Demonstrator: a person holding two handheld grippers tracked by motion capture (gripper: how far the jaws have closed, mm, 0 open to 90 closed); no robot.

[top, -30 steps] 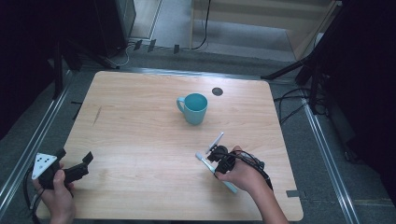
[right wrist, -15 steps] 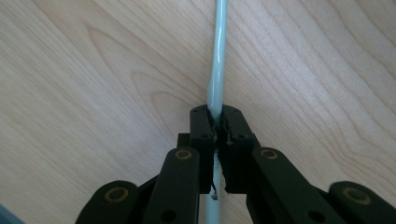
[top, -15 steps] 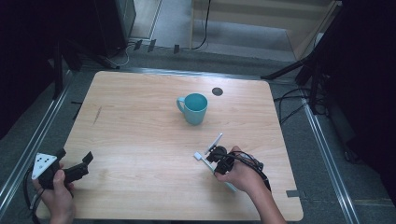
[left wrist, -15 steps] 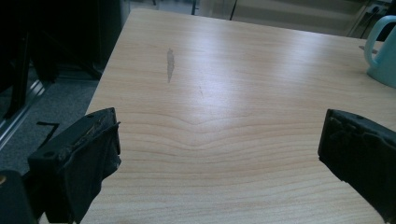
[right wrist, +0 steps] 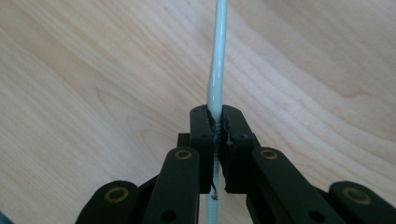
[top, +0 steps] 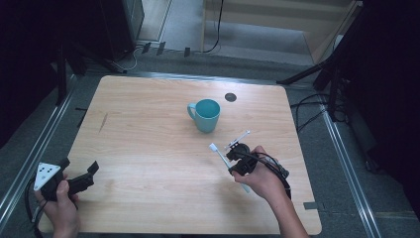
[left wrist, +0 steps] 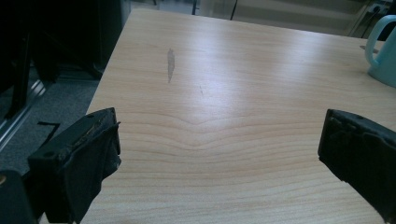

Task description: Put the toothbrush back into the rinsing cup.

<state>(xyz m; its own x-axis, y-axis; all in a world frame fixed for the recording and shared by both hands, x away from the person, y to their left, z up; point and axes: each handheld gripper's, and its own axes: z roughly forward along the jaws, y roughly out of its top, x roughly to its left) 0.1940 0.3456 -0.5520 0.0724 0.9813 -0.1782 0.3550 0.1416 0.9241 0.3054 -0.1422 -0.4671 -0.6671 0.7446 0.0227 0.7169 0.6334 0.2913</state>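
The right gripper (right wrist: 215, 122) is pinching a pale toothbrush (top: 221, 157) mid-handle, holding it over the table (top: 148, 129) just in front of the teal mug (top: 206, 114). It looks light, stiff and slick, so a mid-shaft grip seems sensible. The left gripper (top: 79, 174) is hanging open, empty.

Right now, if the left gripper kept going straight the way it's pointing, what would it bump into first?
Probably nothing soon. The left gripper, jaws wide open, looks out over bare wooden table. The teal mug sits far off to the right of its line, so it would likely miss it, though depth is hard to judge.
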